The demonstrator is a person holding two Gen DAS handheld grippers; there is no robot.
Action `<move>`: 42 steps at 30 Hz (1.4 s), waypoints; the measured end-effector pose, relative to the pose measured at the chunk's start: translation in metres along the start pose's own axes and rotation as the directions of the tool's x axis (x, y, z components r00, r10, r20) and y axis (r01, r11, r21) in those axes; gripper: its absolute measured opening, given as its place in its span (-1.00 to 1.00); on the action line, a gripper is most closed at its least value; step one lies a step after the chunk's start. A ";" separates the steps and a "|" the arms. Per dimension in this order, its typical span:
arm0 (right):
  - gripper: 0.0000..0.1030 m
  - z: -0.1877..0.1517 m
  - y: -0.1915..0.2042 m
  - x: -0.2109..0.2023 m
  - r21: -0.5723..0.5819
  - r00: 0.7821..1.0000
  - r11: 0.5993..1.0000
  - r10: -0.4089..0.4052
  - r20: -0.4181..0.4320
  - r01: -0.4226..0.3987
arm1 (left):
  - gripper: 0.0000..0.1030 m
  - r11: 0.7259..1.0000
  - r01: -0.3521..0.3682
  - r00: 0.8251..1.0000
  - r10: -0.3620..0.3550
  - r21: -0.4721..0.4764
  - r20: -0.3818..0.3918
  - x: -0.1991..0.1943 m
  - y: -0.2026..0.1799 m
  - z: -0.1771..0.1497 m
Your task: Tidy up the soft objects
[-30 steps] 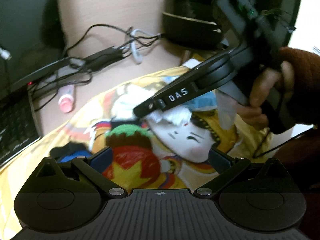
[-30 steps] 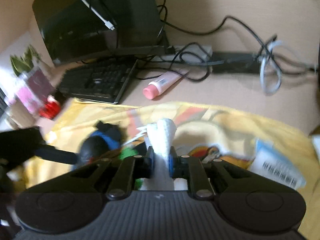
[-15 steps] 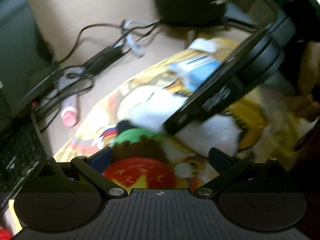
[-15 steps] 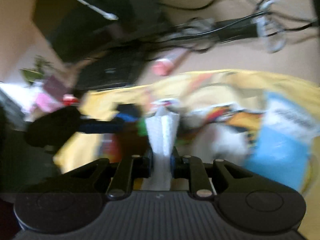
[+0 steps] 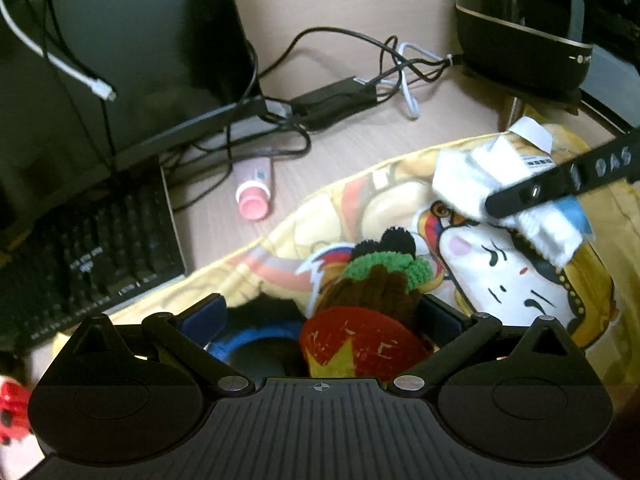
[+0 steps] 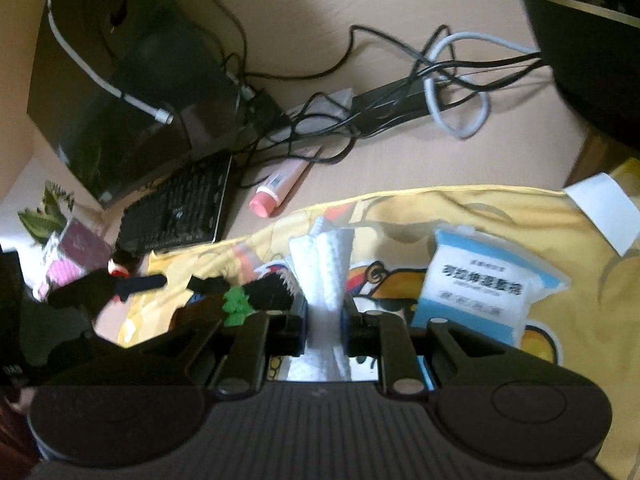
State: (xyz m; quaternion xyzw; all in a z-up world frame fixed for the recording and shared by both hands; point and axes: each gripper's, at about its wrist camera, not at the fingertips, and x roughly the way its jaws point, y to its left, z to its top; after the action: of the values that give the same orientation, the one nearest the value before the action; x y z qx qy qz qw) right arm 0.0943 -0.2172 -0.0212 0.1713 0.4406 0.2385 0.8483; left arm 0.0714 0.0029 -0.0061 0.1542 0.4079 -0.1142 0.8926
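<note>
Both wrist views angle steeply down, close over the same yellow cloth [image 5: 400, 184].

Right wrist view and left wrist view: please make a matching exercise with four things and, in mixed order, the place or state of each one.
Things:
1. white cloth
2. pink-capped tube
3. blue and white packet
4. crocheted toy

Places or states:
A. lies on the yellow printed blanket, to the right of the right gripper
B. pinched between the right gripper's fingers
C. lies on the bare desk beside the keyboard
D. sits between the open fingers of the left gripper

Pairs: 1-B, 2-C, 3-A, 4-D
</note>
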 end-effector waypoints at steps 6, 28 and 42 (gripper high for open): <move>-0.63 -0.004 0.022 0.018 -0.077 0.998 0.996 0.033 -0.051 -0.037 | 1.00 0.999 -0.045 0.999 0.045 0.011 0.019 -0.007 0.007 0.005; -0.68 0.008 0.047 0.054 -0.104 0.989 0.989 0.090 -0.118 -0.102 | 1.00 0.924 0.377 0.925 -0.379 -0.056 -0.022 0.021 -0.002 -0.007; -0.60 0.014 0.050 0.053 -0.103 0.990 0.988 0.105 -0.093 -0.115 | 1.00 0.960 0.277 0.961 -0.277 -0.028 0.011 -0.020 0.009 -0.011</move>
State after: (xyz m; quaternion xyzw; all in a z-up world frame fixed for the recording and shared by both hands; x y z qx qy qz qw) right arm 0.1194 -0.1474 -0.0230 0.1385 0.4536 0.3158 0.8218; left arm 0.0539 0.0165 0.0041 0.0821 0.4238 -0.2326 0.8715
